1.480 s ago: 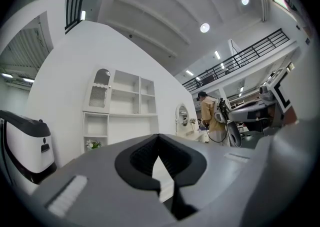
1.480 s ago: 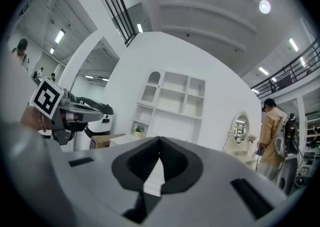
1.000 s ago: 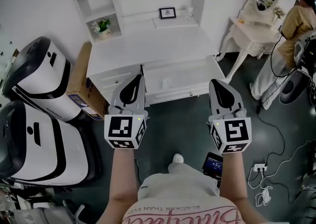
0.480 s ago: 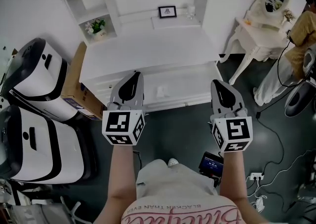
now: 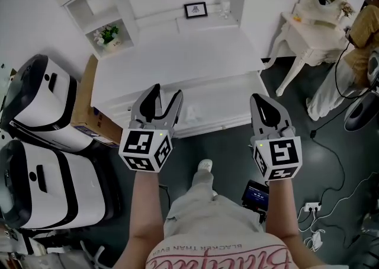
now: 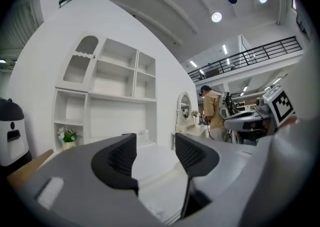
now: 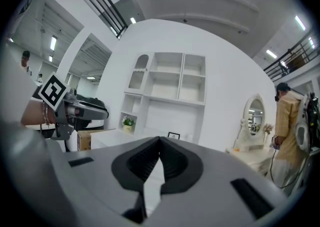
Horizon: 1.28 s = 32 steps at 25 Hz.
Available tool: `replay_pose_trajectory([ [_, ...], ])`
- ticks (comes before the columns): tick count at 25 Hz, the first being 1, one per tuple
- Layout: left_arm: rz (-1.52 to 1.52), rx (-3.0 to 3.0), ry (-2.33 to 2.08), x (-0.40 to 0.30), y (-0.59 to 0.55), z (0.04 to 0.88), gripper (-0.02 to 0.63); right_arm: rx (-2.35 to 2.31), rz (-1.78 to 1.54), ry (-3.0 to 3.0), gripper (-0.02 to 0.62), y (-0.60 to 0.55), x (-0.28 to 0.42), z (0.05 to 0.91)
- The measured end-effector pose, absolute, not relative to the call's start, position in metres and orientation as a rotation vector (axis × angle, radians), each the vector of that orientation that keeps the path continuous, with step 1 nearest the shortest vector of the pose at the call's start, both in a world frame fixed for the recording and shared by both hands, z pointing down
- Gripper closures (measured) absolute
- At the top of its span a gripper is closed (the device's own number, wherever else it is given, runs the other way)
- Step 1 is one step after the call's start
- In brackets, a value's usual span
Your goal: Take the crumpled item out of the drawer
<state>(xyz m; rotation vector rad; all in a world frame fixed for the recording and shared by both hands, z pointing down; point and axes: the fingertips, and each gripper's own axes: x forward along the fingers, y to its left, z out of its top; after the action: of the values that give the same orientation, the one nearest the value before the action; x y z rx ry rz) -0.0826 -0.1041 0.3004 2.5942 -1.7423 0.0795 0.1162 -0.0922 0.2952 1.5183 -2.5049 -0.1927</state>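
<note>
Head view: grey L gripper (image 5: 166,91) w/ marker cube sits at 8 o'clock of frame ctr, grey R gripper (image 5: 262,98) at 4 o'clock. Both point to 12 o'clock at the white wooden desk (image 5: 177,60). L gripper (image 6: 154,146) has just been opening: jaws released, wide apart, nothing btwn them. R gripper (image 7: 159,143) is clenched, pads together, empty. The long white drawer front (image 5: 213,117) lies btwn the two, looks closed. Crumpled item shows in no view. Brown cardboard box (image 5: 89,102) is at 9 o'clock of the L gripper; person in a tan top (image 5: 362,31) at 2 o'clock, well apart.
</note>
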Motion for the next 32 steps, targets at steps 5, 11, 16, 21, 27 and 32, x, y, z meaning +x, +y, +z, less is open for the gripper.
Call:
replay_pose_trajectory([
  [5, 0.155, 2.589, -1.674, -0.079, -0.133, 0.319, 0.376, 1.534, -0.174, -2.470, 0.589, -0.119, 0.119, 0.303],
  [11, 0.234, 2.543, -1.600, -0.084, -0.175, 0.354, 0.377, 1.533, -0.112, -2.413, 0.589, -0.159, 0.119, 0.327],
  [16, 0.332, 2.458, -1.510, -0.093, -0.203, 0.398, 0.377, 1.510, -0.039, -2.370, 0.589, -0.194, 0.113, 0.356],
  [21, 0.417, 2.343, -1.401, -0.103, -0.224, 0.448, 0.377, 1.467, 0.055, -2.344, 0.589, -0.222, 0.100, 0.387],
  [27, 0.538, 2.241, -1.272, -0.102, -0.236, 0.511, 0.377, 1.422, 0.176, -2.272, 0.589, -0.246, 0.098, 0.431],
  [32, 0.625, 2.175, -1.179, -0.100, -0.241, 0.556, 0.377, 1.388, 0.265, -2.202, 0.589, -0.255, 0.099, 0.464],
])
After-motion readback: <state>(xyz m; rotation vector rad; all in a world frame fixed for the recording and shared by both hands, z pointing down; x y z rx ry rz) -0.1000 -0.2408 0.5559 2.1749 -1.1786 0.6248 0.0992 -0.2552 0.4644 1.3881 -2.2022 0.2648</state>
